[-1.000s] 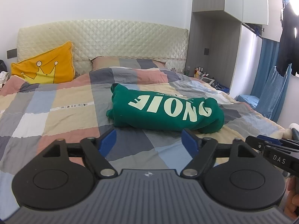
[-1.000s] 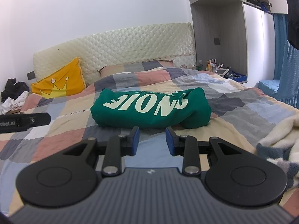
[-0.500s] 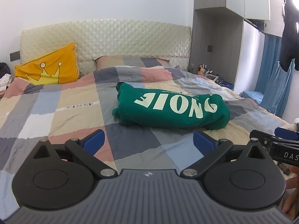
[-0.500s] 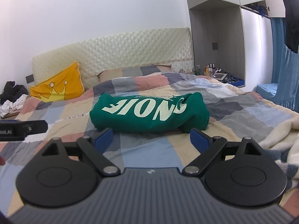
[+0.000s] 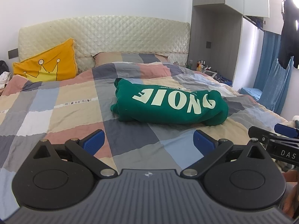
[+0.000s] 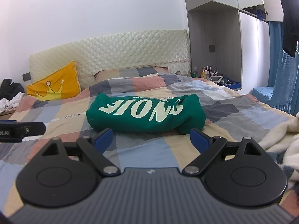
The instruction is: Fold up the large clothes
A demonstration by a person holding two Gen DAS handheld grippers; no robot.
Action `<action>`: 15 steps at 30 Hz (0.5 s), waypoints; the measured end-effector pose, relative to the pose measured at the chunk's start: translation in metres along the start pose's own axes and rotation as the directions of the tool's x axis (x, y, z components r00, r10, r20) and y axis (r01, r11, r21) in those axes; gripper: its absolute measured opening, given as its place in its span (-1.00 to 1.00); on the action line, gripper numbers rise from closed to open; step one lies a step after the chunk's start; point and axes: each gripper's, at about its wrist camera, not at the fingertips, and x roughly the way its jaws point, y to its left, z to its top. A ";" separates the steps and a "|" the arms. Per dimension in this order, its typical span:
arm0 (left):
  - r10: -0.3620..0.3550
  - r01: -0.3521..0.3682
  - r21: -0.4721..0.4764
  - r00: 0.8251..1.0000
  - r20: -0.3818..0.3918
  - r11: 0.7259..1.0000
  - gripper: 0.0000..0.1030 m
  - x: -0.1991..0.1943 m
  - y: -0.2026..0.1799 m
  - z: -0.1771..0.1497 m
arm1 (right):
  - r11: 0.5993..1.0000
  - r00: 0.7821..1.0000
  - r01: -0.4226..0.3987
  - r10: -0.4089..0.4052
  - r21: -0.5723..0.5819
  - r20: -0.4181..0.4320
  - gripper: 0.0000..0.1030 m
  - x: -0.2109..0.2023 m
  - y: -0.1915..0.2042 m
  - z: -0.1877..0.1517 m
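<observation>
A green sweatshirt (image 5: 168, 104) with large pale lettering lies folded into a thick bundle on the patchwork bedspread (image 5: 61, 112); the right wrist view shows the sweatshirt (image 6: 145, 114) too. My left gripper (image 5: 148, 142) hovers short of the bundle, open wide, blue pads apart with nothing between them. My right gripper (image 6: 151, 139) is also open, just in front of the sweatshirt's near edge and not touching it. Each gripper shows at the edge of the other's view.
A yellow crown cushion (image 5: 47, 66) leans on the quilted headboard (image 5: 112, 37). A fluffy white blanket (image 6: 280, 136) lies at the right edge of the bed. Bottles stand on a bedside shelf (image 6: 216, 76). Blue curtains and a dark hanging garment (image 5: 289, 35) are on the right.
Both grippers have opened wide, the right one from nearly shut. The sweatshirt lies where it was; the hands have stayed in place.
</observation>
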 end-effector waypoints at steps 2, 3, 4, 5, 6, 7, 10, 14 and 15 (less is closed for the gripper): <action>0.001 -0.001 -0.002 1.000 0.000 1.000 0.99 0.001 0.001 0.000 | 1.000 1.000 0.000 0.000 0.001 0.000 0.77 0.000 0.000 0.000; 0.001 -0.001 0.000 1.000 0.000 1.000 0.99 0.000 0.001 0.000 | 1.000 1.000 0.001 -0.001 0.002 -0.001 0.77 0.000 0.000 0.000; 0.003 -0.003 0.001 1.000 -0.001 1.000 0.99 0.000 0.001 0.000 | 1.000 1.000 0.002 -0.002 0.003 -0.002 0.77 -0.001 -0.001 0.000; 0.005 -0.005 0.001 1.000 -0.002 1.000 0.99 0.001 0.001 -0.001 | 1.000 1.000 0.002 -0.002 0.004 -0.002 0.77 -0.001 -0.001 0.000; 0.009 -0.009 -0.001 1.000 -0.002 1.000 0.99 0.001 0.001 0.000 | 1.000 1.000 0.003 -0.003 0.005 -0.003 0.77 -0.001 -0.001 0.000; 0.007 -0.007 -0.002 1.000 -0.003 1.000 0.99 0.002 0.002 0.000 | 1.000 1.000 0.002 -0.002 0.003 -0.002 0.77 -0.001 -0.001 0.000; 0.008 -0.008 -0.003 1.000 -0.001 1.000 0.99 0.001 0.001 0.000 | 1.000 1.000 0.006 -0.006 -0.003 -0.004 0.77 -0.001 0.000 0.000; 0.006 -0.006 -0.003 1.000 -0.001 1.000 0.99 0.002 0.001 0.000 | 1.000 1.000 0.007 -0.007 -0.010 -0.009 0.77 0.002 0.001 0.000; 0.008 -0.008 -0.004 1.000 -0.002 1.000 0.99 0.002 0.001 0.000 | 1.000 1.000 0.008 -0.008 -0.008 -0.008 0.77 0.002 0.001 0.000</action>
